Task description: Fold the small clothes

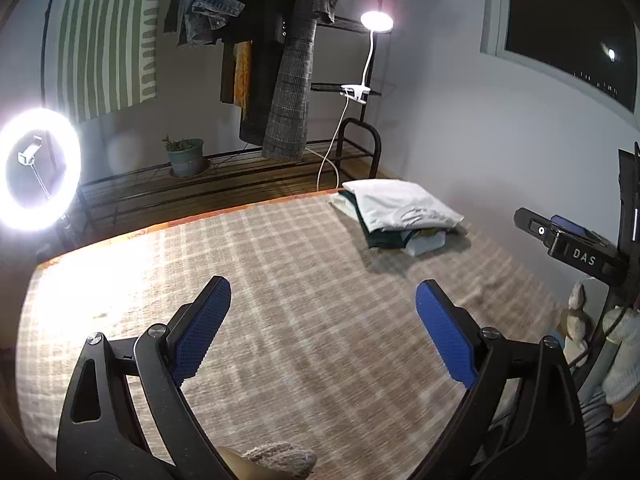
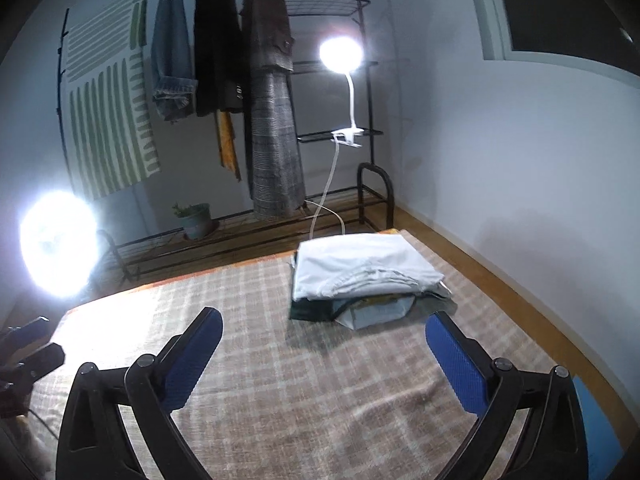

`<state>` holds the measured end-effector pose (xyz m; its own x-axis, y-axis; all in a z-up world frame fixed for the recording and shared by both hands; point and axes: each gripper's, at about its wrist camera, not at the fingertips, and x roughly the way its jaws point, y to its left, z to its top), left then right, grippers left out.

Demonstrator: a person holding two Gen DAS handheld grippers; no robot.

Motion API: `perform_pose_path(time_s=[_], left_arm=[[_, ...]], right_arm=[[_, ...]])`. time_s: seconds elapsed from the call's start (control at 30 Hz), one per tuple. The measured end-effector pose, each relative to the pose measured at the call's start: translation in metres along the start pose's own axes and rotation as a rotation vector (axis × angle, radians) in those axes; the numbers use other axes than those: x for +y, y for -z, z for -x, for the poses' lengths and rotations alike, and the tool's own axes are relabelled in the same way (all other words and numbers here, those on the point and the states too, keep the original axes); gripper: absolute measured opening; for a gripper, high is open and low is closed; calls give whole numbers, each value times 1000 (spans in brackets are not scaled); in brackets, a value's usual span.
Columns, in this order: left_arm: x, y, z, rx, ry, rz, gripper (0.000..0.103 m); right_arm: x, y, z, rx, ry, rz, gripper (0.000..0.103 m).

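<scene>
A stack of folded clothes [image 1: 402, 210], white on top with dark green and pale pieces under it, lies at the far right corner of a checked beige blanket [image 1: 280, 264]. It also shows in the right wrist view [image 2: 362, 272]. My left gripper [image 1: 323, 292] is open and empty above the bare blanket. My right gripper [image 2: 324, 322] is open and empty, just short of the stack. The right gripper's body shows at the right edge of the left wrist view [image 1: 576, 246]. A knitted piece [image 1: 280, 458] peeks in at the bottom edge.
A black clothes rack [image 2: 248, 92] with hanging coats stands behind the blanket, with a potted plant [image 1: 185, 156] on its low shelf. A ring light [image 1: 38, 168] glares at left; a clip lamp [image 1: 376, 22] at the rack. White wall at right. Soft toys [image 1: 580, 320] at right.
</scene>
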<state>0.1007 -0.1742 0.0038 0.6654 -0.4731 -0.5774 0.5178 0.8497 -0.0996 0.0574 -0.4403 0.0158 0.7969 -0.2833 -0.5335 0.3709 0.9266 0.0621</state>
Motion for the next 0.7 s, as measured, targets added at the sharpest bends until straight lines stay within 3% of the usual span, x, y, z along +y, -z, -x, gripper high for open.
perform_pose_path(time_s=[0.17,0.7], left_arm=[[1,10,-4,22,4,-4,97],[-14,18,-5,46,25,-15,98]], right_arm=[[-9,13,-9,29,2,-31,103],[-11,13,-1,-13,20,-10,103]])
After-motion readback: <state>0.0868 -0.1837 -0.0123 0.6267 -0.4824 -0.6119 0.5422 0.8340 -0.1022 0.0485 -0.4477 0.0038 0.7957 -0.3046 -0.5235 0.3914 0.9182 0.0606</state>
